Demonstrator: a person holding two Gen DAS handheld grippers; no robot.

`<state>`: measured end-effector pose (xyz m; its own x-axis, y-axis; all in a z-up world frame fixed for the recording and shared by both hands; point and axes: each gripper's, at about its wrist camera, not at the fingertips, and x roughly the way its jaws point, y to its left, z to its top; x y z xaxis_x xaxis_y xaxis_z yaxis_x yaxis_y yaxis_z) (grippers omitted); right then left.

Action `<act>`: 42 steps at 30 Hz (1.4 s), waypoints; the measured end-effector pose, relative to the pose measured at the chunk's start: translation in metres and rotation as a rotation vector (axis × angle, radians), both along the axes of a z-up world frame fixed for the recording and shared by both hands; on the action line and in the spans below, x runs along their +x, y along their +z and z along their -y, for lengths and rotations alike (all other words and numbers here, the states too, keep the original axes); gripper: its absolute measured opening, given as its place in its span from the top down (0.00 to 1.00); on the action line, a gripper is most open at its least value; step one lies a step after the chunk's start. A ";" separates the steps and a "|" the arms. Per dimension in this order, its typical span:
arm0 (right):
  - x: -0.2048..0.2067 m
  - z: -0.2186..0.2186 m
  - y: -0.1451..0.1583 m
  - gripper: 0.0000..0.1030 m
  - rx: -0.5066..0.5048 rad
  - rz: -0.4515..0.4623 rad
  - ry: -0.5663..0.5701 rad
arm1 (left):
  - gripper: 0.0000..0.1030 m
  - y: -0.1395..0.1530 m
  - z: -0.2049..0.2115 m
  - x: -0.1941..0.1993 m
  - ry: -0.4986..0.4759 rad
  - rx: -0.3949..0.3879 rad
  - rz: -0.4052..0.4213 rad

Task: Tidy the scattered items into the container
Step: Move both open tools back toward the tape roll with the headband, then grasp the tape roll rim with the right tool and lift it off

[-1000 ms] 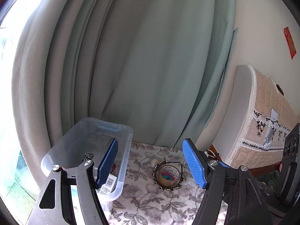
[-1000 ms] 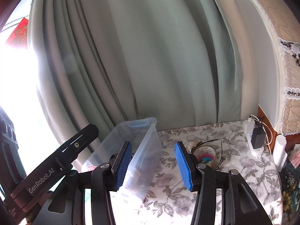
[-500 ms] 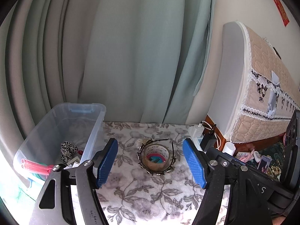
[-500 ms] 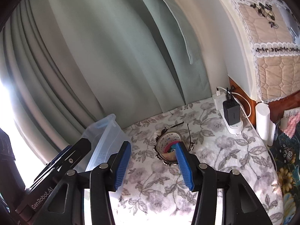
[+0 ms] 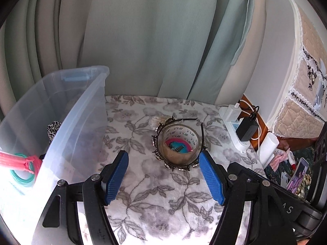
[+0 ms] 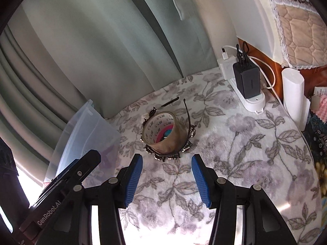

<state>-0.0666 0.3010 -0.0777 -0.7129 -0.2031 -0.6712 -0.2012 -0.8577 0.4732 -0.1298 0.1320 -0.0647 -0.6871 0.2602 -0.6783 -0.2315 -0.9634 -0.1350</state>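
Observation:
A roll of clear tape [image 5: 179,143] [image 6: 163,131] stands on the floral cloth, ringed by a black jewelled headband [image 5: 201,131] [image 6: 189,118]. A pink and blue item [image 5: 178,146] lies inside the roll. A bundle of cotton swabs [image 5: 159,120] lies behind it. A clear plastic bin [image 5: 61,122] [image 6: 85,134] stands to the left and holds a leopard scrunchie [image 5: 53,129], teal hair ties [image 5: 22,176] and a pink item [image 5: 14,161]. My left gripper [image 5: 163,179] is open and empty just in front of the tape. My right gripper [image 6: 166,178] is open and empty, also in front of it.
A white power strip [image 5: 235,130] [image 6: 241,83] with a black charger and cables lies at the right back. A white cylinder [image 5: 268,149] [image 6: 293,94] stands beside it. Green curtains [image 5: 143,40] hang behind the table. A quilted bed edge [image 5: 302,81] is on the right.
Both grippers have tilted down and moved closer to the tape roll and headband. The bin has shifted left in both views. Both grippers stay open.

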 end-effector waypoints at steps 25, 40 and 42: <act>-0.096 -0.005 -0.051 0.54 0.067 0.070 0.050 | 0.31 -0.094 -0.012 -0.072 -0.055 0.015 0.159; -0.119 -0.012 -0.072 0.87 0.098 0.132 0.030 | 0.31 -0.114 -0.004 -0.082 -0.062 0.038 0.200; -0.115 -0.016 -0.073 0.89 0.086 0.136 0.023 | 0.31 -0.114 -0.003 -0.083 -0.061 0.042 0.202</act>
<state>-0.1812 0.3175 -0.1511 -0.6098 -0.1558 -0.7771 -0.2388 -0.8988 0.3676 -0.2128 0.1351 -0.1791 -0.5208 0.3281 -0.7881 -0.2532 -0.9410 -0.2244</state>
